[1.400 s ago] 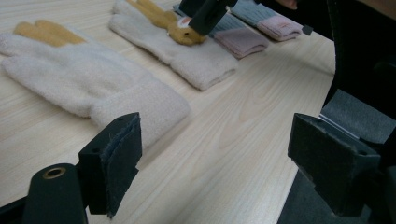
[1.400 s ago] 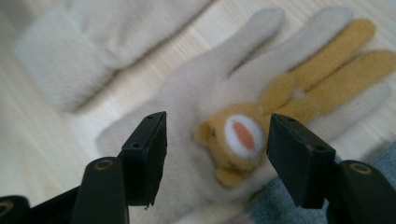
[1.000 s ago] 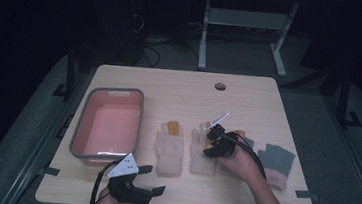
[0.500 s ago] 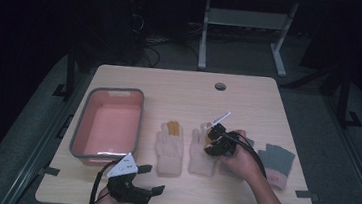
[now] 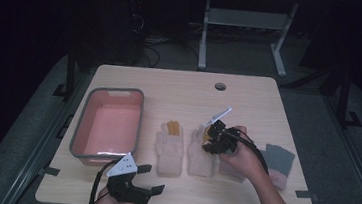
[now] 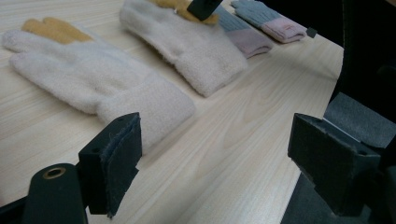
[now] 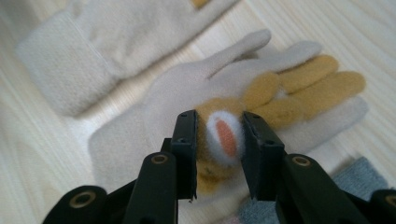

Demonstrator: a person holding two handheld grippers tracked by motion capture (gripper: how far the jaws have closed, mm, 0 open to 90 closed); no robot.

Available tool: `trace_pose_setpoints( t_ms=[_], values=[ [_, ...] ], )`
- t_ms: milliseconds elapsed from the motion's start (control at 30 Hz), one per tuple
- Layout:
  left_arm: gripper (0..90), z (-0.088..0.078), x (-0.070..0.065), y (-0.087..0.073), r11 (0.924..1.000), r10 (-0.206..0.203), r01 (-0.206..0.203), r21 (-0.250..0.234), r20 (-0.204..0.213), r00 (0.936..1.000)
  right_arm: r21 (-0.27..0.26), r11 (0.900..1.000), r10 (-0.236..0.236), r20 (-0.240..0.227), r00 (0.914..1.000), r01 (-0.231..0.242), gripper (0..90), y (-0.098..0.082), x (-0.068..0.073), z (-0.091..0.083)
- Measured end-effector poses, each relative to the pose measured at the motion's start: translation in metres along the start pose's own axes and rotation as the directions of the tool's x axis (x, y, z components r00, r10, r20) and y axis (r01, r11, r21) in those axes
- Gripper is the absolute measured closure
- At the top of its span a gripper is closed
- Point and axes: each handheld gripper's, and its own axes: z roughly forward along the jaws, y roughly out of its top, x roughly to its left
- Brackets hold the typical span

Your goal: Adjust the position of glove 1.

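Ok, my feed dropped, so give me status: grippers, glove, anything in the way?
Right gripper has just closed on the cream glove's mustard patch. Left gripper open, near table edge. Second cream glove alongside, grey gloves beyond; nothing blocking.

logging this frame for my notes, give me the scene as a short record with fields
surface: light wooden table
bin: pink tub with grey rim, at the table's left
right gripper: jaws have just been closing, now clamped on a mustard, white and orange patch of the cream glove
left gripper: jaws wide apart, nothing between them, at the near table edge
other cream glove: flat on the table, mustard fingertips
grey and pink gloves: flat at the table's right
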Motion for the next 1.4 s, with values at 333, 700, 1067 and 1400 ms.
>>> trace_pose_setpoints(
  t_ms=[333,700,1067,1400],
  values=[
    [17.5,-0.002,0.001,0.000,1.0000,-0.004,0.004,-0.002,-0.004,1.0000,-0.036,0.999,-0.039,-0.016,0.9991,0.038,68.1,0.018,0.005,-0.016],
    [17.5,-0.003,0.002,0.000,0.9998,-0.017,0.017,-0.013,-0.003,0.9999,-0.056,0.995,-0.087,-0.035,0.9956,0.085,68.2,0.036,0.015,-0.021],
    [17.5,-0.004,0.003,0.000,0.9997,-0.019,0.019,-0.013,-0.007,0.9998,-0.068,0.988,-0.145,-0.091,0.9852,0.139,68.1,0.062,0.037,-0.006],
    [17.5,-0.004,0.002,0.000,0.9997,-0.021,0.021,-0.009,-0.005,0.9998,-0.061,0.986,-0.159,-0.123,0.9796,0.152,68.0,0.075,0.044,0.010]
  ],
)
